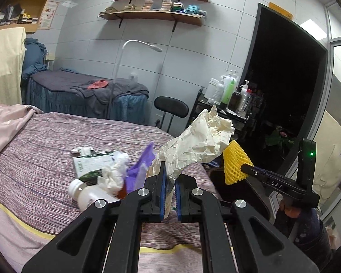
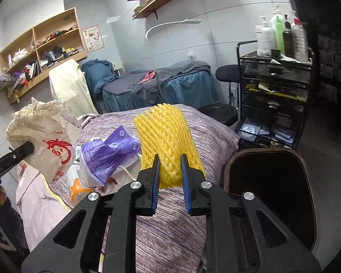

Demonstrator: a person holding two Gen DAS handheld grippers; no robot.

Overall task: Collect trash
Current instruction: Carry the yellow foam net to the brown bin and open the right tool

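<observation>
My left gripper (image 1: 170, 175) is shut on a crumpled cream paper bag (image 1: 200, 141) and holds it above the bed; the bag also shows in the right wrist view (image 2: 45, 136) with red print. My right gripper (image 2: 170, 166) is shut on a yellow foam fruit net (image 2: 168, 138), also in the left wrist view (image 1: 235, 163), held over the bed edge beside a dark open trash bin (image 2: 270, 188). On the striped bed cover (image 1: 45, 154) lies a pile: a purple wrapper (image 2: 109, 154), a white pill bottle (image 1: 88, 193), a green-white tube box (image 1: 95, 162) and crumpled tissue (image 1: 111, 175).
A black trolley (image 2: 275, 95) with bottles stands behind the bin. A black stool (image 2: 218, 111) stands by the bed's far corner. A second bed (image 1: 84, 91) with grey covers and a floor lamp (image 1: 125, 68) stand at the back wall. Shelves hang above.
</observation>
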